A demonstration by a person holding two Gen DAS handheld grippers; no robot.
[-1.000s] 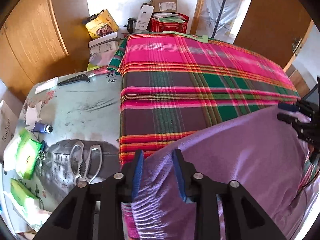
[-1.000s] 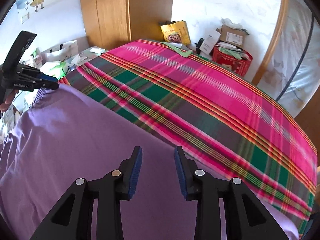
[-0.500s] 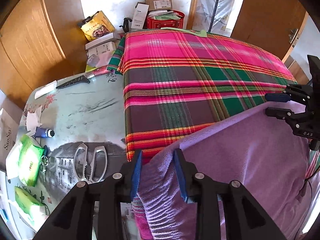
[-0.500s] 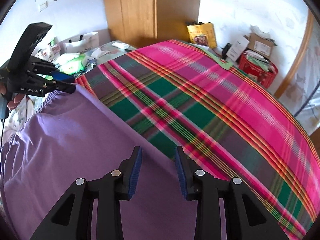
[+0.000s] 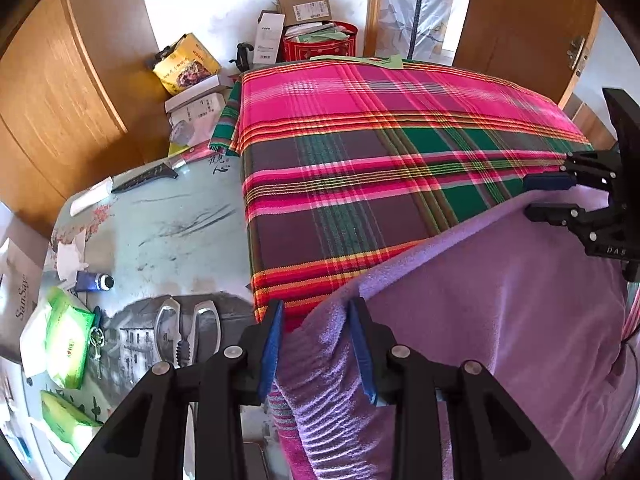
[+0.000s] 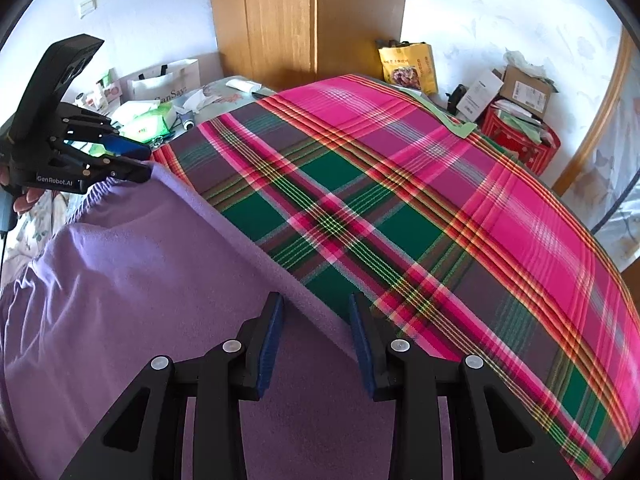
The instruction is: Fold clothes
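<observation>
Purple garment (image 5: 500,320): top edge now drawn straight and taut across the near part of the plaid cloth (image 5: 380,160), uncovering more of the cloth's near left corner. Right gripper (image 5: 528,196): moved further from the left gripper (image 5: 316,340) toward the cloth's right edge.

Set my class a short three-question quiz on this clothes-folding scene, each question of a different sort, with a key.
1. True or false: the purple garment lies partly on the plaid blanket.
2. What lies on the table nearest the left hand-held gripper? A scissors; B mug; C book.
3. What colour is the tub beyond the blanket's far end?
Key: 1 true; 2 A; 3 red.
</observation>
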